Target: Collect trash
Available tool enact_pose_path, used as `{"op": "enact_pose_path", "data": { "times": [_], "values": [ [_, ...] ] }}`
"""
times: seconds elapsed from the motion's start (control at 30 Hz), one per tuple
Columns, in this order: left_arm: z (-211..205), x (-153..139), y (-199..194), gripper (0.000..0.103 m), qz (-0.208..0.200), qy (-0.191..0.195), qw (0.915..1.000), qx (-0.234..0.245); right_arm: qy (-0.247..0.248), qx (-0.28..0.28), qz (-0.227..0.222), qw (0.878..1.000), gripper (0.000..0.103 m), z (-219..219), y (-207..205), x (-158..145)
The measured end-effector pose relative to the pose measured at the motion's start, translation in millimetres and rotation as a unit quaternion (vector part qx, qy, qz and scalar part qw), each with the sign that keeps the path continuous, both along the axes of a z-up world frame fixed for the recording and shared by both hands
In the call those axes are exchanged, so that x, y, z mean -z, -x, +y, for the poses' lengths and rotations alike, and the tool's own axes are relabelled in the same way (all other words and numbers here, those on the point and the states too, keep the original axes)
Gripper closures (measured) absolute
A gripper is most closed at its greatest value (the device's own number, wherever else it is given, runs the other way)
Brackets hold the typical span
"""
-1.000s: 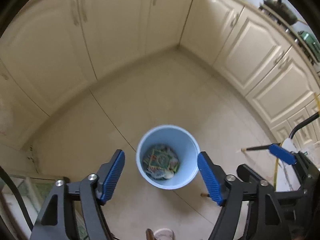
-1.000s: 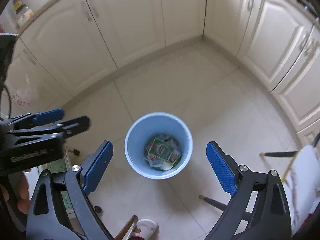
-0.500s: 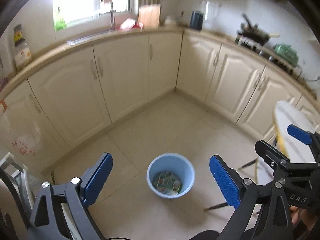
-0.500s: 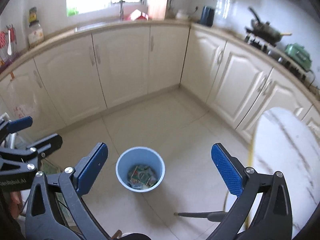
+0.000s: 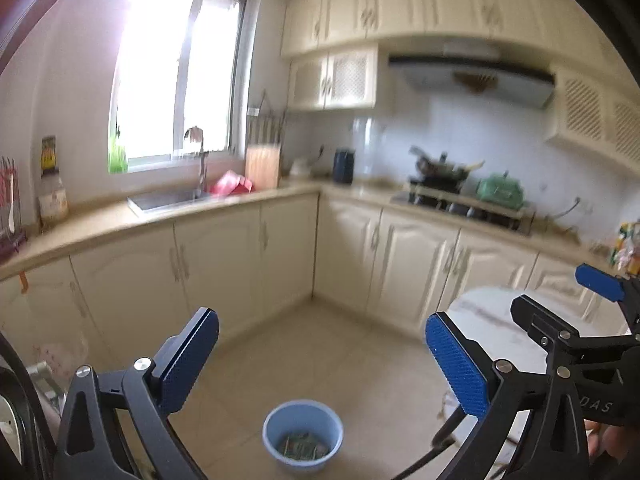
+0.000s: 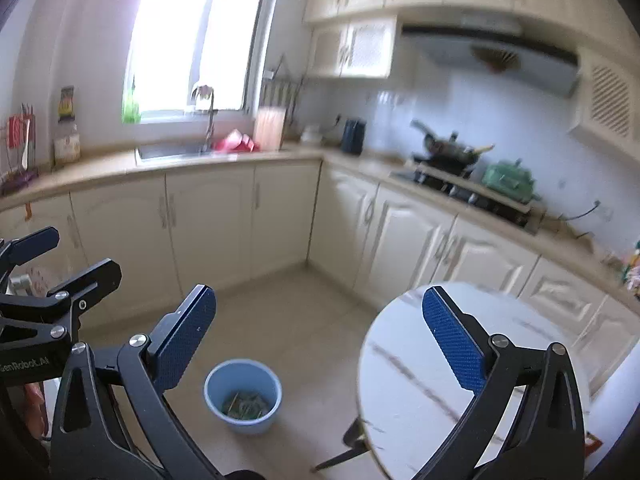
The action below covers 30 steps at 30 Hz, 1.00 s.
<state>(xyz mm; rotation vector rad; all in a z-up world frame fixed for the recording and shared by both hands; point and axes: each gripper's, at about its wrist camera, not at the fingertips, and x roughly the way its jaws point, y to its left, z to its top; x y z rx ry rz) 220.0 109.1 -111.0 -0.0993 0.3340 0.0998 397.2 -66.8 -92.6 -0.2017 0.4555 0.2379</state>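
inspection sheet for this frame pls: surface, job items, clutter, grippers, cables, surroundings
Surface: beige tiled floor; round white marble-look table, no trash seen on the visible part of its top.
Job's things: blue bin upright on the floor, trash inside.
Clutter: nothing seen loose on the floor.
Grippers: left gripper open, nothing between the jaws, which have just been opening; right gripper open and empty, its jaws also just opened wider.
Cables: dark cord at the left edge of the left wrist view.
Surroundings: cream cabinets, sink under the window, stove with a pan.
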Motion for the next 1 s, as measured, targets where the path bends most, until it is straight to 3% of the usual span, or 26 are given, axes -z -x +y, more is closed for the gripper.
{"op": "enact_pose_path", "data": {
  "times": [0.2, 0.3, 0.37, 0.6, 0.77, 1.0],
  "values": [
    [-26.5, 6.5, 59.4, 0.001, -0.053, -0.015, 0.9985, -0.004, 0.001, 0.034, -0.068, 0.997, 0.0, -18.2, 57.5, -42.4],
    [-39.8, 22.7, 98.2, 0.001, -0.081, -0.02, 0.9965, -0.008, -0.005, 0.042, -0.086, 0.995, 0.0, -24.9, 81.4, -54.1],
    [-49.1, 55.2, 122.2, 0.001, -0.095, -0.024, 0.9952, -0.006, -0.017, 0.042, -0.096, 0.994, 0.0, -30.7, 99.6, -61.8],
    [-77.0, 95.7, 182.6, 0.001, -0.136, -0.054, 0.9891, -0.011, -0.041, 0.051, -0.137, 0.988, 0.0, -53.7, 143.5, -81.5],
    [-95.5, 125.2, 194.5, 0.001, -0.13, -0.054, 0.99, -0.01, -0.048, 0.057, -0.138, 0.988, 0.0, -60.3, 149.9, -83.1],
    [-103.4, 116.1, 193.3, 0.001, -0.117, -0.052, 0.9918, -0.008, -0.048, 0.063, -0.129, 0.988, 0.0, -62.8, 148.5, -81.3]
  ]
}}
